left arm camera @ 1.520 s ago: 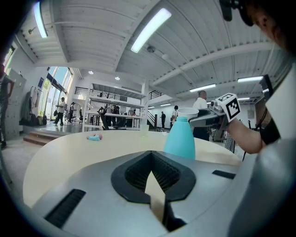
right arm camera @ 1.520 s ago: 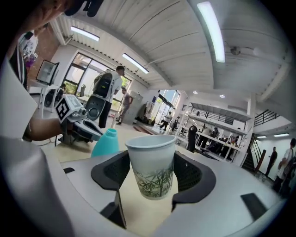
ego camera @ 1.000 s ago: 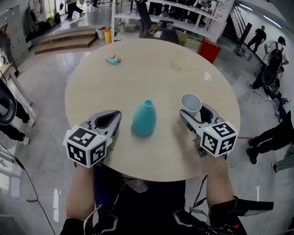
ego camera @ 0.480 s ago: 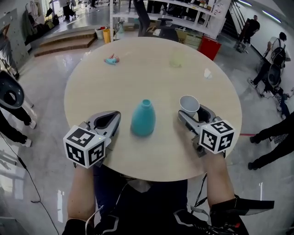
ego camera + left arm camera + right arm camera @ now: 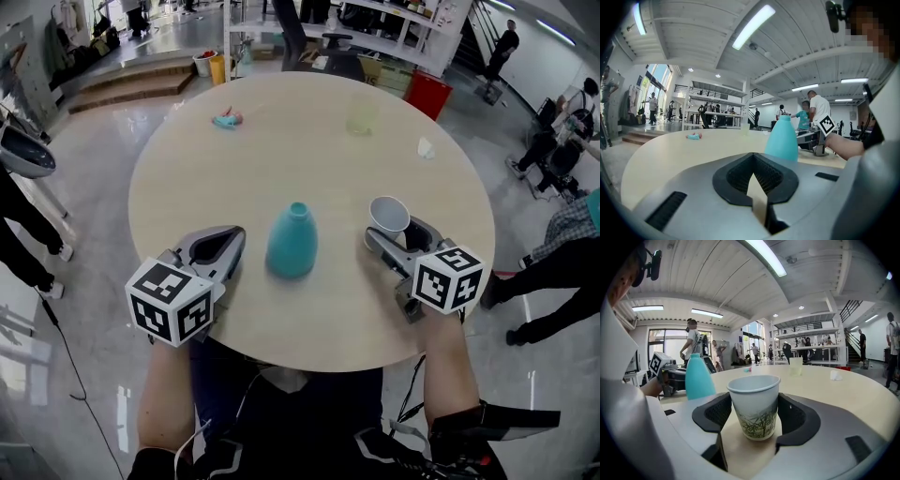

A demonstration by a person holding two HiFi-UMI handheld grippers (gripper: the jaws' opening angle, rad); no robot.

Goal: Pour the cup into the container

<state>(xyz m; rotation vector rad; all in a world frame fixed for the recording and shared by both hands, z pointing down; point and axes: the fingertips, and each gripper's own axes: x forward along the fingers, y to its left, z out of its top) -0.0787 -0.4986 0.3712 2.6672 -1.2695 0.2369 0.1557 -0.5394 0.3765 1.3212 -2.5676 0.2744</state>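
A white paper cup [image 5: 388, 214] with a green print stands on the round wooden table [image 5: 187, 169] at the right. My right gripper [image 5: 398, 230] is shut on the paper cup [image 5: 754, 405], with one pad on each side. A teal, bottle-shaped container [image 5: 292, 242] with a narrow open neck stands upright in the middle, between the two grippers. It shows at the left in the right gripper view [image 5: 699, 377]. My left gripper [image 5: 222, 239] rests on the table left of the container [image 5: 782, 139], shut, with nothing in it [image 5: 753, 157]. I cannot see what the cup holds.
On the far side of the table lie a small teal and pink object [image 5: 227, 119], a clear plastic cup [image 5: 360, 117] and a crumpled white scrap [image 5: 425, 148]. A red bin [image 5: 427, 98] and shelving stand beyond the table. People walk on the floor at the right and left.
Both grippers, the cup and the container stay where they were. Only the people in the background have moved.
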